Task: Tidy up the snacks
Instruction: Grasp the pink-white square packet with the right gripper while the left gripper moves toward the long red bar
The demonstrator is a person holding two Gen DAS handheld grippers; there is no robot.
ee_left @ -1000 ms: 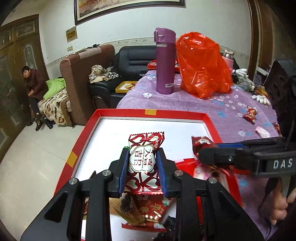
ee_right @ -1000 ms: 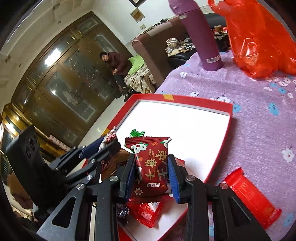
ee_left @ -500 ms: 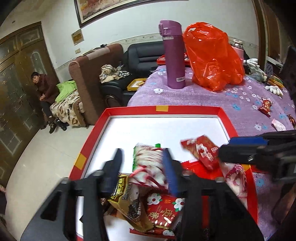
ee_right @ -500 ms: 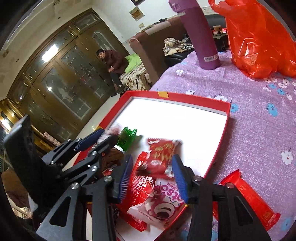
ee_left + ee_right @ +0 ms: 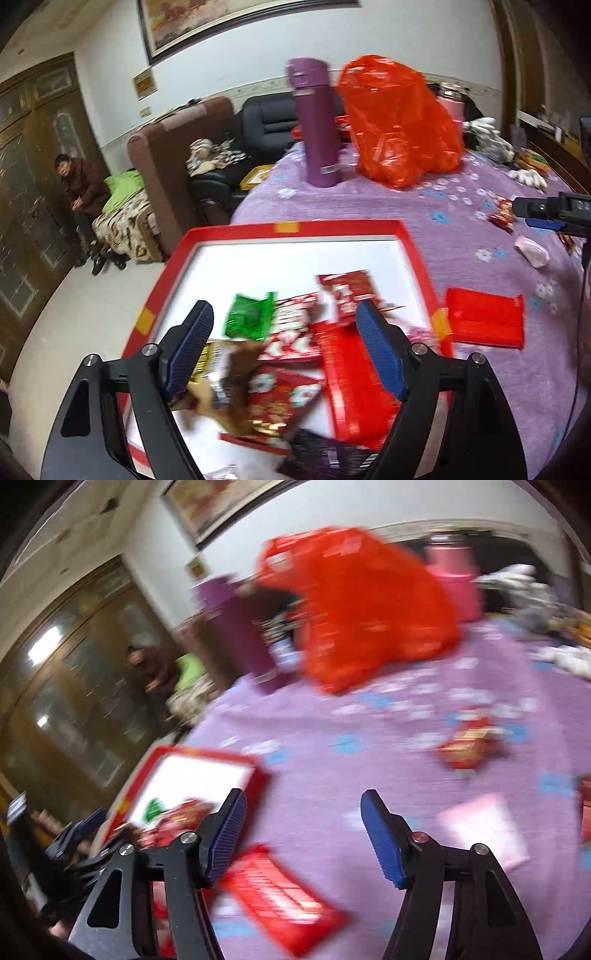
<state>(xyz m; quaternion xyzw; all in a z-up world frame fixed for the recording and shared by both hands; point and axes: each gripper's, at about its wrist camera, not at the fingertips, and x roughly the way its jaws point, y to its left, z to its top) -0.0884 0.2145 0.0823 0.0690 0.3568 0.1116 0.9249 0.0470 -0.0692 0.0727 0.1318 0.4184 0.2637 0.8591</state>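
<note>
**A:** What is nearest the two grippers?

**B:** The left gripper (image 5: 284, 347) is hovering over the near end of a red tray (image 5: 236, 230) with a white floor. Its blue-padded jaws are opening, with nothing pressed between them. Below them lies a loose pile of wrapped snacks (image 5: 295, 354): a green packet (image 5: 249, 317), red candy wrappers, and a gold-and-brown one.

**A:** And the right gripper?

**B:** The right gripper (image 5: 303, 834) is pointing out over the purple flowered tablecloth (image 5: 325, 716), to the right of the tray. Its jaws are opening too, and they are empty. This view is badly blurred.

**A:** Which snack is lying closest to it?

**B:** A flat red packet (image 5: 280, 897) is lying on the cloth just beside the tray's right rim, near and a little left of the right gripper. In the right wrist view its long axis is running from near right toward far left. A pale pink packet (image 5: 480, 830) is lying to the near right, and a red-and-gold candy (image 5: 469, 746) farther off on the right. The right gripper looks the nearer one for all three.

**A:** What is farther out?

**B:** At the far side of the table a tall purple flask (image 5: 317, 125) is standing upright, with a bulging orange-red plastic bag (image 5: 395, 122) to its right. Beyond them are a black sofa (image 5: 266, 118), a brown armchair, and a person sitting at the far left by wooden doors.
</note>
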